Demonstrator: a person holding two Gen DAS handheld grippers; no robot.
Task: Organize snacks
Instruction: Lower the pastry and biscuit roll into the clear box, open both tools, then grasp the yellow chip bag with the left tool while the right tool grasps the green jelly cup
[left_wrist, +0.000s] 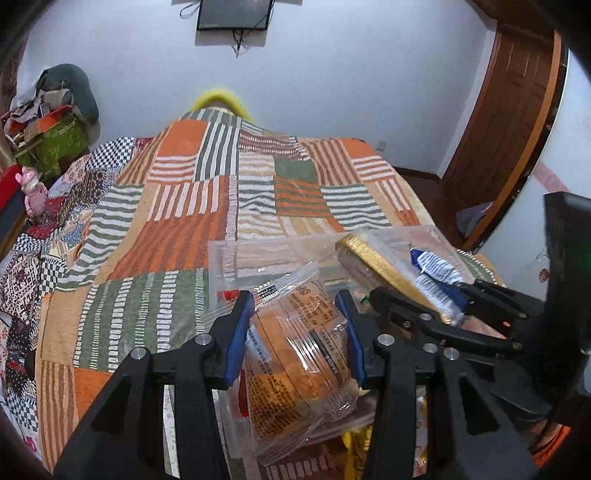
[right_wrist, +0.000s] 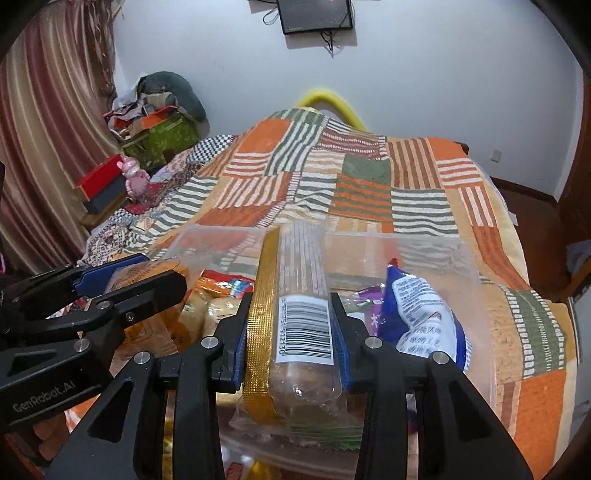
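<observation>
Two snack packets (left_wrist: 295, 343) (right_wrist: 299, 332), lower ends hidden behind gripper frames.

A clear-wrapped orange cake packet (left_wrist: 295, 347) hangs above the clear plastic bin (right_wrist: 476, 280); beside it, a gold-edged clear packet with a barcode (right_wrist: 295, 332); a blue-white pouch (right_wrist: 421, 314) leans against the bin's right wall.

Open patchwork bedspread (left_wrist: 192, 206) beyond; clear bin (right_wrist: 476, 280) crowded with snack packets (right_wrist: 424, 317), grippers side by side.
</observation>
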